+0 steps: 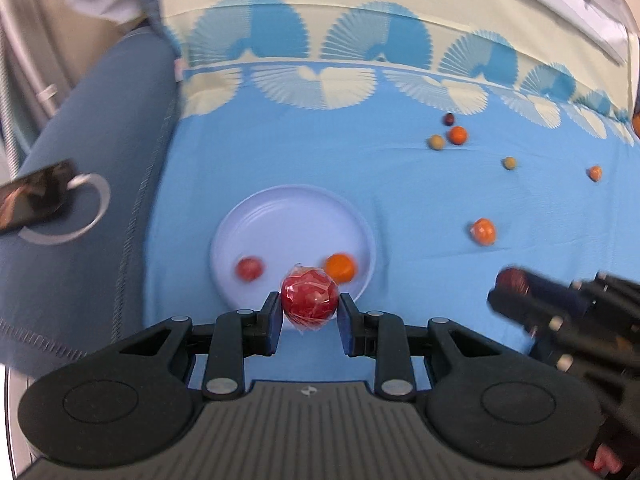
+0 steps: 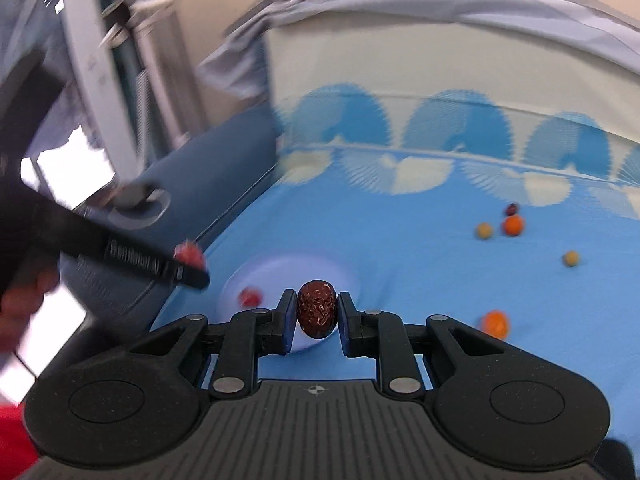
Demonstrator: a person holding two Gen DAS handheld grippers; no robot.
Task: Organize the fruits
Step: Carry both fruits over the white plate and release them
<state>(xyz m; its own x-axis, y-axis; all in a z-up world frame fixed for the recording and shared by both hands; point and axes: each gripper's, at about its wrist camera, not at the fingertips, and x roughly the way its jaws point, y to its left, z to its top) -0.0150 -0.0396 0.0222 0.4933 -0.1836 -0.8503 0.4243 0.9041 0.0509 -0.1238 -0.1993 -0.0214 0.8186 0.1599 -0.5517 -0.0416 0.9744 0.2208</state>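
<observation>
From the left wrist view I get the whole pale plate (image 1: 280, 216) on the blue cloth (image 1: 400, 184), with a small red fruit (image 1: 249, 268) and an orange fruit (image 1: 340, 267) lying in it; the right wrist view shows only a blurred part of that plate (image 2: 280, 268), half hidden behind my own fingers.

My left tool (image 1: 308, 314) is clamped on a red fruit wrapped in clear film (image 1: 309, 298), held over the near rim of the plate. My right tool (image 2: 313, 315) grips a wrinkled dark red date (image 2: 316, 308) between its pads, also just in front of the plate. In the left view the right tool appears at the right edge, blurred, with the date at its tip.

Further out on the cloth lie loose fruits: an orange one (image 1: 483, 231) nearest, then a cluster of an orange (image 1: 457, 135), a tan ball (image 1: 436, 142) and a dark one (image 1: 449, 119), plus another tan ball (image 1: 509, 163) and a small orange (image 1: 595, 173). A phone (image 1: 32, 196) rests on the dark blue cushion (image 1: 100, 128) to the left.
</observation>
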